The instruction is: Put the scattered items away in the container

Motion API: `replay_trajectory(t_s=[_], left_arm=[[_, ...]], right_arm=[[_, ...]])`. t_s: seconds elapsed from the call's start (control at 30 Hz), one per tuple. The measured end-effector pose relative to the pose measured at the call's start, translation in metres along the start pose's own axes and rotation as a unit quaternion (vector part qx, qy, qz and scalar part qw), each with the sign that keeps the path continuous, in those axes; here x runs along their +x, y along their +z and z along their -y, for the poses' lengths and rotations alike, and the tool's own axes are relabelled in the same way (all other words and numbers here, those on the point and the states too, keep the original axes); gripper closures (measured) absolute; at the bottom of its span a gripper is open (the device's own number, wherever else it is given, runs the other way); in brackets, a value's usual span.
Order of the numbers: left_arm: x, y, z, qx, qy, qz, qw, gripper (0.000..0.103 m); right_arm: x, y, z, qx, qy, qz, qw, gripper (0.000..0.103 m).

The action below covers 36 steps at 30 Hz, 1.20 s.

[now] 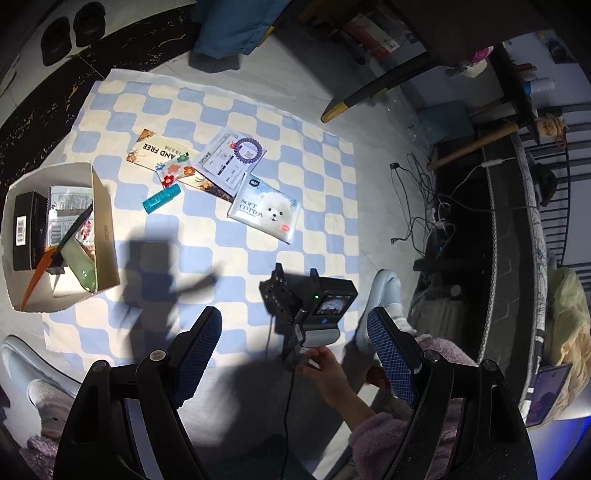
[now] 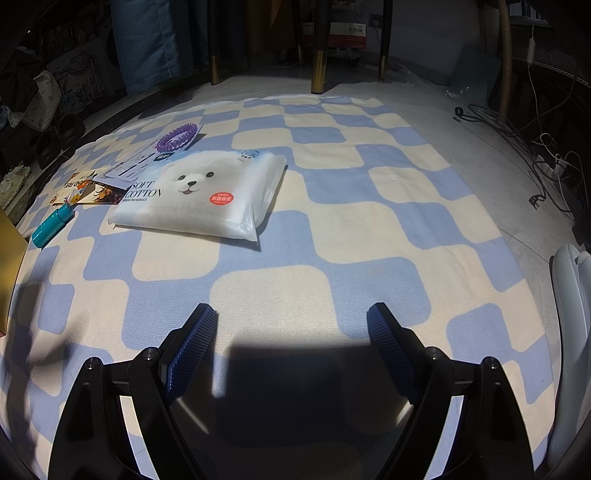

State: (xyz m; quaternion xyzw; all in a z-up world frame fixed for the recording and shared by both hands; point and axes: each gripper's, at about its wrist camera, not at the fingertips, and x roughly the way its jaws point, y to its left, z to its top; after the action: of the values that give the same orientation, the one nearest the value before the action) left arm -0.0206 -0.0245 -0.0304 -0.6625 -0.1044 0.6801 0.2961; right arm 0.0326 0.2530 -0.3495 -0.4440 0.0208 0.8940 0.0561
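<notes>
An open cardboard box [image 1: 105, 229] stands at the mat's left edge with a black carton, packets and an orange stick inside. Scattered on the checked mat [image 1: 221, 266] are a bear-print tissue pack [image 1: 264, 212] [image 2: 207, 192], a teal tube [image 1: 161, 199] [image 2: 51, 223], a purple spiral hair tie [image 1: 248, 147] [image 2: 177, 136] on a white leaflet [image 1: 221, 166], flower clips [image 1: 173, 171] and a printed card [image 1: 155, 151]. My left gripper [image 1: 295, 317] hovers high and open, holding nothing. My right gripper [image 2: 290, 310] is open low over bare mat, short of the tissue pack; a hand [image 1: 325, 365] holds it.
Black chair legs with gold tips [image 2: 318, 70] stand beyond the mat's far edge. Cables and a power strip [image 1: 439, 221] lie on the floor at the right. Pale slippers [image 2: 572, 332] [image 1: 22, 365] rest at the mat's near corners. A blue cloth [image 1: 229, 29] lies at the back.
</notes>
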Motion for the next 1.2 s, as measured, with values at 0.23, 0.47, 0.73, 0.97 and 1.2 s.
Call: replay_trajectory(t_s=[0.23, 0.47, 0.73, 0.97, 1.2], left_arm=[[0.016, 0.002, 0.000, -0.003, 0.000, -0.026, 0.9997, 0.023], [0.049, 0.015, 0.022, 0.046, 0.089, -0.073, 0.9923, 0.023], [0.041, 0.003, 0.046, 0.066, 0.116, -0.056, 0.9895, 0.023], [0.022, 0.004, 0.017, 0.019, 0.102, -0.034, 0.9940, 0.023], [0.016, 0.009, -0.002, -0.018, 0.078, -0.034, 0.9962, 0.023]], right_arm=[[0.000, 0.000, 0.000, 0.000, 0.000, 0.000, 1.000, 0.018], [0.001, 0.001, 0.000, -0.002, 0.000, -0.010, 1.000, 0.018], [0.000, 0.023, 0.007, 0.035, 0.028, -0.109, 0.993, 0.020], [0.012, 0.098, 0.017, 0.135, 0.123, -0.131, 0.974, 0.019], [0.063, 0.119, -0.001, 0.105, 0.125, -0.211, 0.964, 0.019]])
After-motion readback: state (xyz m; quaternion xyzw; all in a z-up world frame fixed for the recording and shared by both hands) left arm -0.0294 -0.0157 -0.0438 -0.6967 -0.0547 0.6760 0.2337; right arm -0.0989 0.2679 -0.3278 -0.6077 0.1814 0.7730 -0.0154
